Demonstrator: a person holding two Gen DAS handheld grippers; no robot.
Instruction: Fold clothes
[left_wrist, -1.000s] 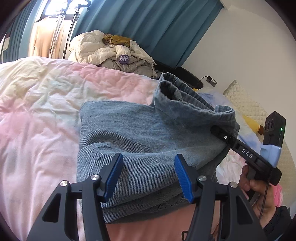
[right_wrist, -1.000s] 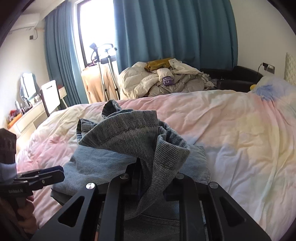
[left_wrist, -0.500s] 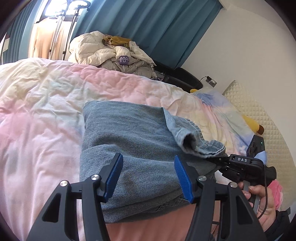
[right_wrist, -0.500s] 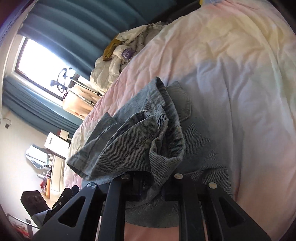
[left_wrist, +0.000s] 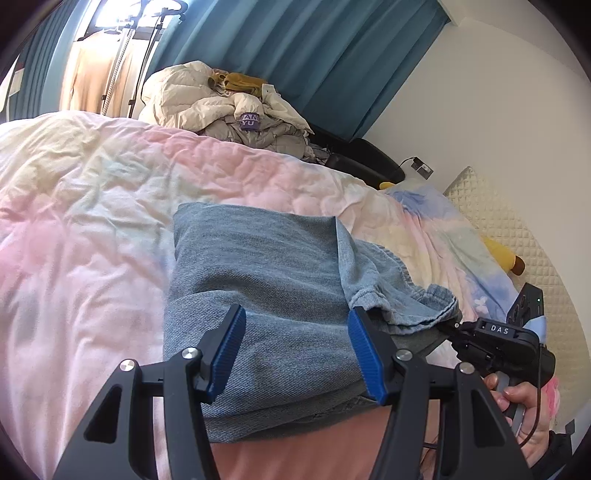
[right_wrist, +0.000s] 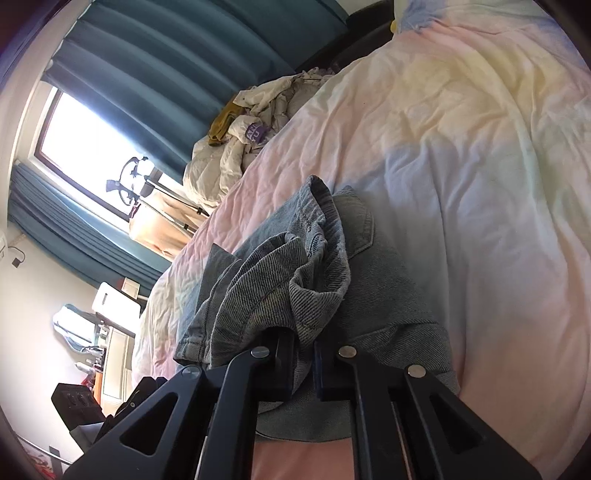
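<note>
Right gripper (right_wrist: 303, 363) clamped on jeans (left_wrist: 266, 280) waistband at the fold's right edge; left gripper (left_wrist: 295, 350) half-open, empty, over the near edge.

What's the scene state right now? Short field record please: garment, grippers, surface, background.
garment: denim jeans, partly folded, lying on the bed
left gripper: open, jaws over the near fold, not pinching
right gripper: shut on a bunched denim edge, at the jeans' right side; jaws have just been closing
surface: pastel quilt, wrinkled
background: pile of pale bedding past the bed, teal curtains
</note>
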